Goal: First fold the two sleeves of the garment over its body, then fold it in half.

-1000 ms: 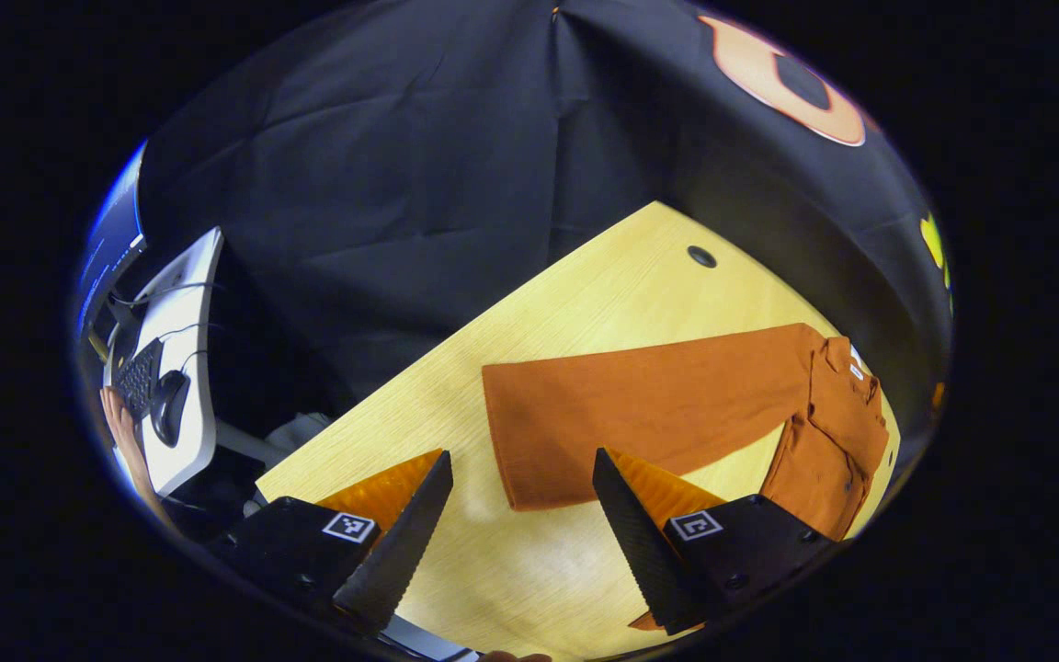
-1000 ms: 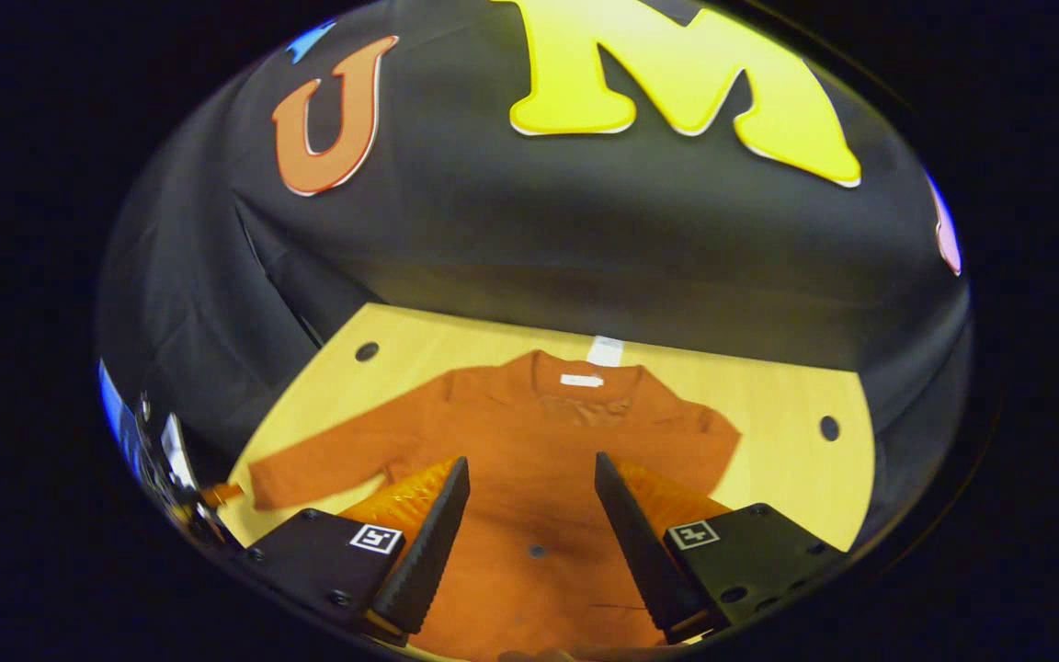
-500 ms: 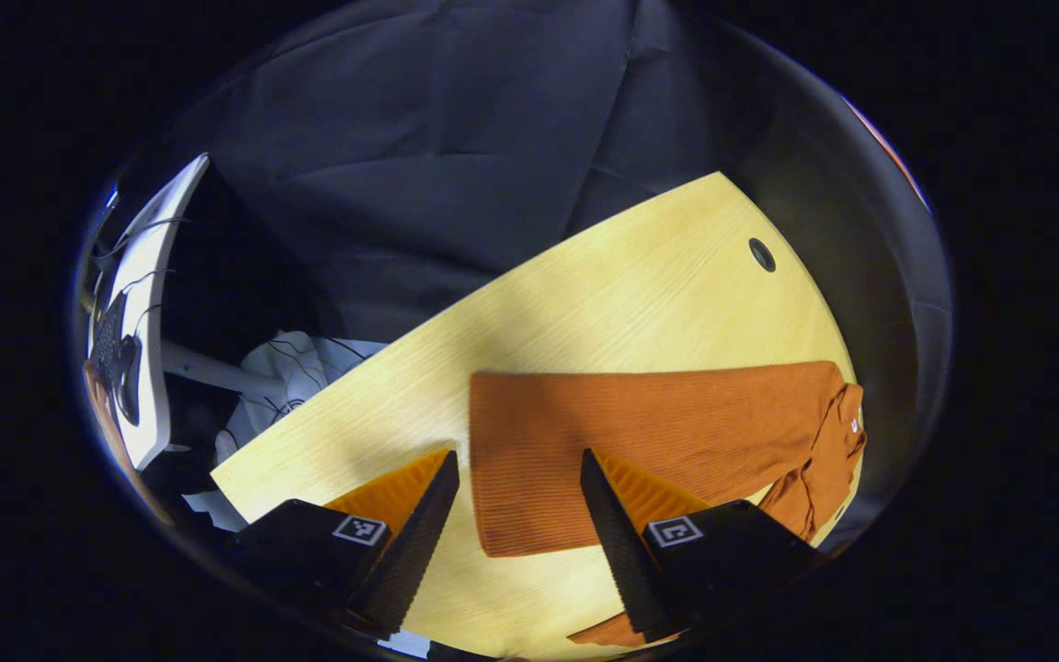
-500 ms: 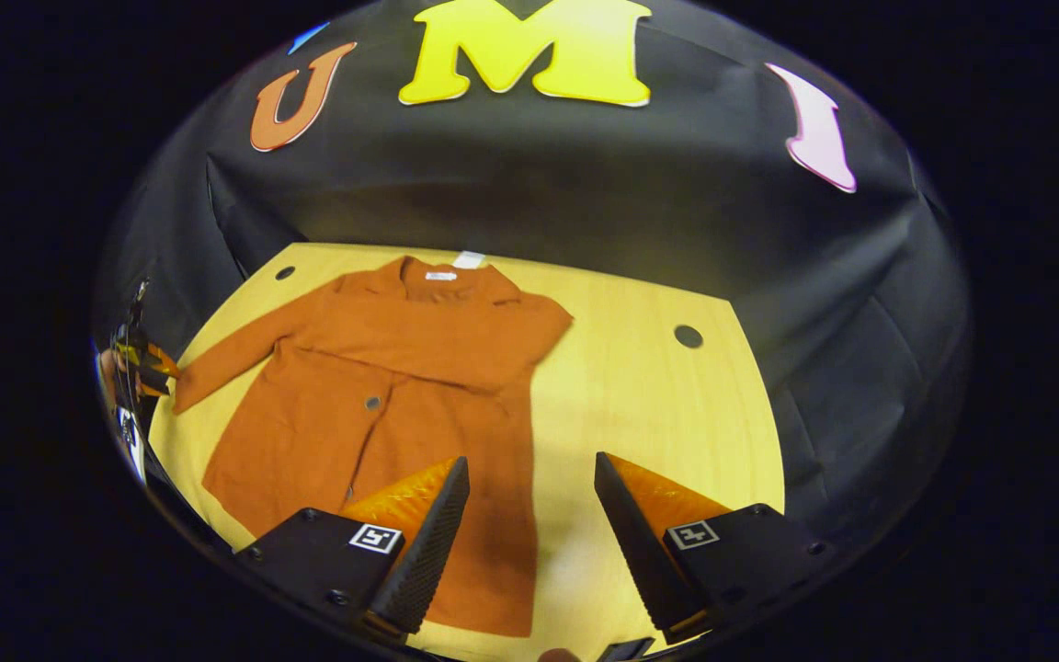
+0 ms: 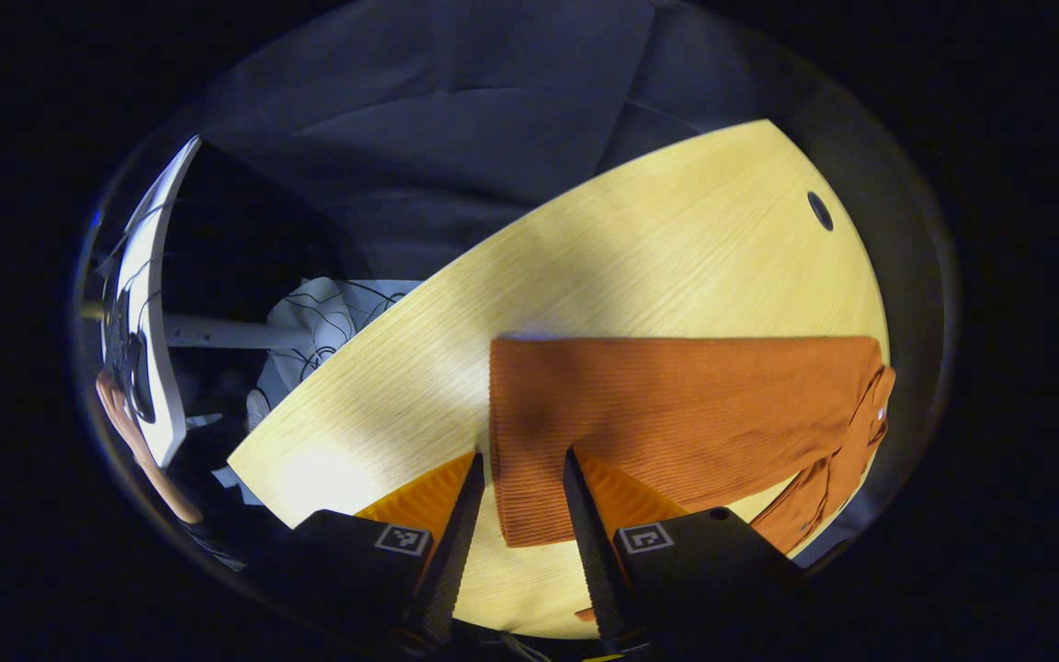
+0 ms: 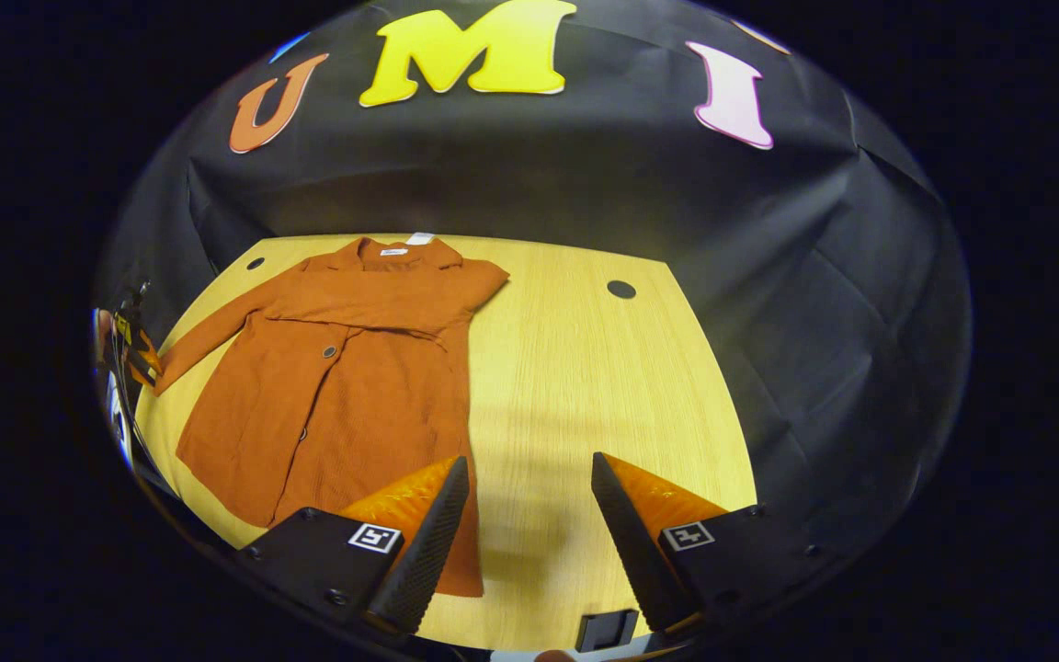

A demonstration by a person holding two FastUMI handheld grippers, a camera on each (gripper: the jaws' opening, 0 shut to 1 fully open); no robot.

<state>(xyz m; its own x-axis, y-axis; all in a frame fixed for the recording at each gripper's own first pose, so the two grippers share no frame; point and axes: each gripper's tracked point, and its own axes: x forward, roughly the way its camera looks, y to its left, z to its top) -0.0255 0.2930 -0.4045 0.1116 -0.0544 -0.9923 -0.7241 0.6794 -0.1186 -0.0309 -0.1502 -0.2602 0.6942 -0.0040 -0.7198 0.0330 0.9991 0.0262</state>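
- The garment (image 6: 336, 368), a rust-orange buttoned piece, lies flat on the left part of the pale wooden table (image 6: 585, 386) in the right gripper view, collar toward the booth's black wall.
- One sleeve (image 6: 382, 308) lies folded across the chest; the other sleeve (image 6: 208, 336) stretches out straight toward the table's left edge.
- In the left gripper view the outstretched sleeve's cuff end (image 5: 529, 441) lies flat on the table, running away to the right toward the garment's body.
- The left tool (image 5: 520, 524) stands low over that cuff, its fingers a narrow gap apart with the cuff's end between them; whether they touch the cloth I cannot tell.
- The right tool (image 6: 525, 515) has its fingers spread wide over bare table just right of the garment's hem, holding nothing.
- Round holes (image 6: 621, 289) mark the tabletop near its far corners.
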